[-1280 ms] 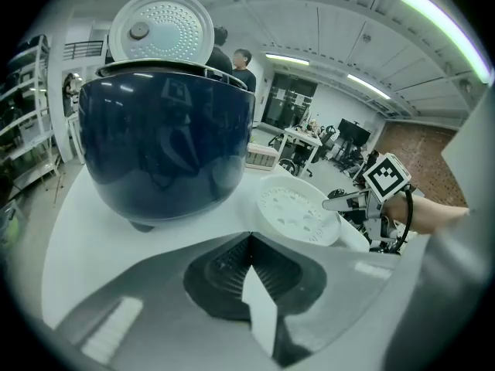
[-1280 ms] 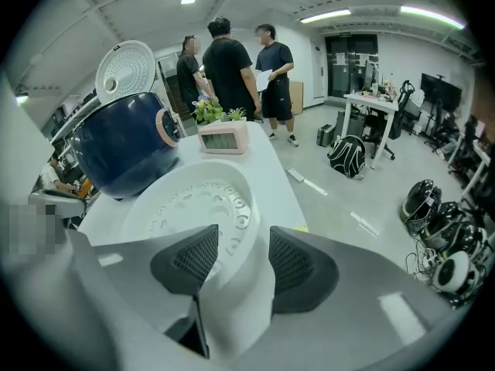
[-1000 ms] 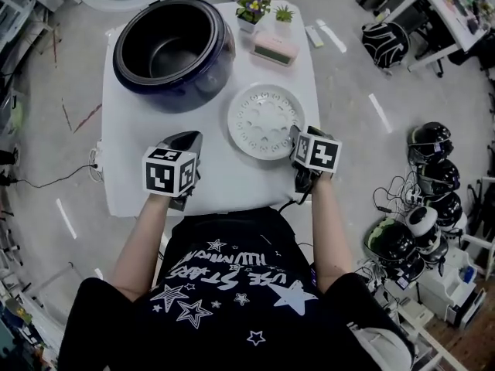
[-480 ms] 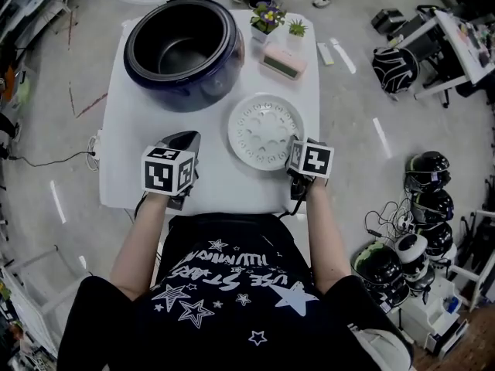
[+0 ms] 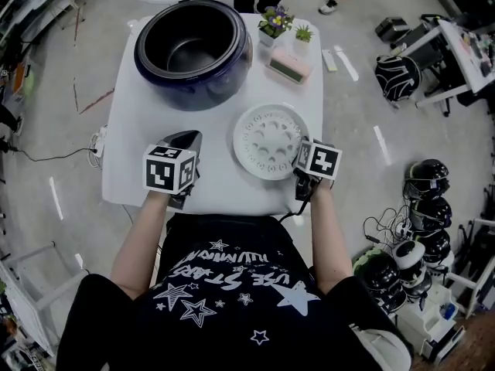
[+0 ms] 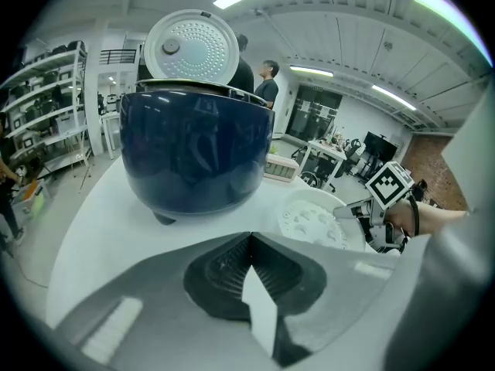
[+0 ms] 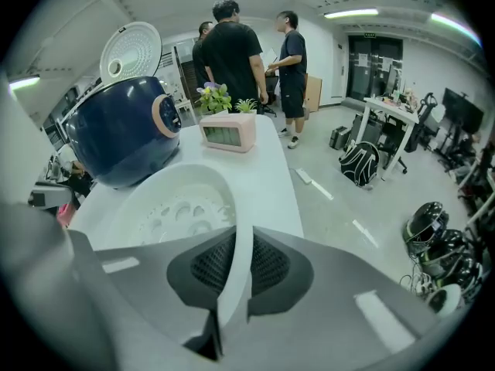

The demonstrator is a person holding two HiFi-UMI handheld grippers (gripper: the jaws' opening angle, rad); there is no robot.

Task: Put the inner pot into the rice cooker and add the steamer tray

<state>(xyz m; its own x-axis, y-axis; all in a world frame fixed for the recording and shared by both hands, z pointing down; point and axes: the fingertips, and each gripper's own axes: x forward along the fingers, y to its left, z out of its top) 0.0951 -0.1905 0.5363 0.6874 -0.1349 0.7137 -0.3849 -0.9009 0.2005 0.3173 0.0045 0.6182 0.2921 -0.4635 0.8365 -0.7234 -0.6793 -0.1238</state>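
The dark blue rice cooker [image 5: 193, 45] stands at the table's far left, its lid [image 6: 192, 49] up and a dark bowl showing inside. The white perforated steamer tray [image 5: 271, 139] lies flat to the cooker's near right. My right gripper [image 5: 297, 158] sits at the tray's near right edge. Its jaws have just been closing, and in the right gripper view [image 7: 238, 257] the pads press on the tray's raised rim [image 7: 241, 207]. My left gripper [image 5: 186, 138] hovers over bare table near the front edge, shut with nothing between its jaws [image 6: 249, 236].
A pink clock [image 5: 290, 66] and two small potted plants [image 5: 276, 23] stand at the table's [image 5: 131, 130] far right corner. People [image 7: 232, 52] stand just beyond the table. Helmets [image 5: 425, 180] and bags lie on the floor to the right.
The right gripper's jaws have closed on the tray's rim. The left gripper has stayed in place, and the tray has not moved on the table.
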